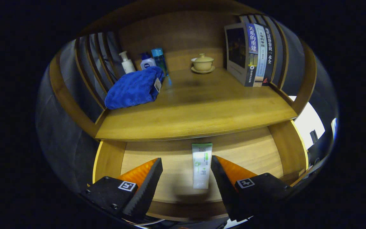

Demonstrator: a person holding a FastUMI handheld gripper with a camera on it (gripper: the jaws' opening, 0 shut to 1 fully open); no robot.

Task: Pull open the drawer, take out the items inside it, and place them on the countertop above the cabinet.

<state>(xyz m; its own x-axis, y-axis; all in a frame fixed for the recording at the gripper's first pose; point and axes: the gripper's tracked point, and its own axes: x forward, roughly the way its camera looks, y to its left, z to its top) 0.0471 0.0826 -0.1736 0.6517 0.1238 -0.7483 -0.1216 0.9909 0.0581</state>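
The wooden drawer (259, 152) stands pulled open below the countertop (202, 111). A white tube with a green cap end (201, 165) lies flat on the drawer floor, lengthwise between my fingers and nearer the right one. My gripper (186, 168) hovers over the drawer, open, with its fingers on either side of the tube and not touching it.
On the countertop lie a folded blue towel (133, 89) at the left, a white pump bottle (127, 62), a small white bottle with a blue cap (147, 62) and a blue bottle (159, 60) behind it, a lidded ceramic cup on a saucer (203, 63), and several upright books (249, 54) at the right. Slatted wooden sides flank the shelf.
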